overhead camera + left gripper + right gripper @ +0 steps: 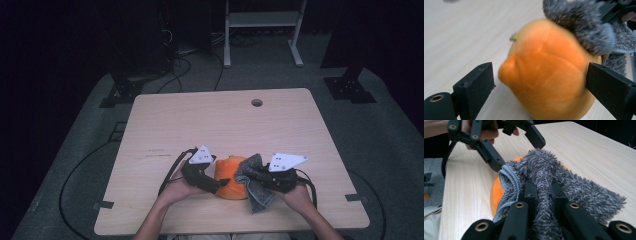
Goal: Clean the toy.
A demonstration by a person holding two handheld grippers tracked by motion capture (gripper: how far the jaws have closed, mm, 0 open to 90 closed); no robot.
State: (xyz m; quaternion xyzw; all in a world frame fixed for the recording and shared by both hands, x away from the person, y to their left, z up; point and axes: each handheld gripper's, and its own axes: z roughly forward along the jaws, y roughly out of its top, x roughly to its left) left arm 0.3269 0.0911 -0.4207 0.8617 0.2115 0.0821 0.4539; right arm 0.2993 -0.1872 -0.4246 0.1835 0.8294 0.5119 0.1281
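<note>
Draping a fuzzy grey cloth (pixel 544 177), clamped in right jaws, over a rounded orange plush (pixel 544 75) between parted left jaws.

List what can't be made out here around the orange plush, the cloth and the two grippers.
- Orange plush: left gripper view, blurred; lower edge cut off by the frame, upper right under the grey cloth.
- Plush underside and right flank: high view, hidden by the cloth.
- Left gripper: jaws straddle the plush; contact unclear.
- Right gripper: right gripper view, jaw tips buried in cloth pile.
- Small greenish bit on the plush: too blurred to identify.
</note>
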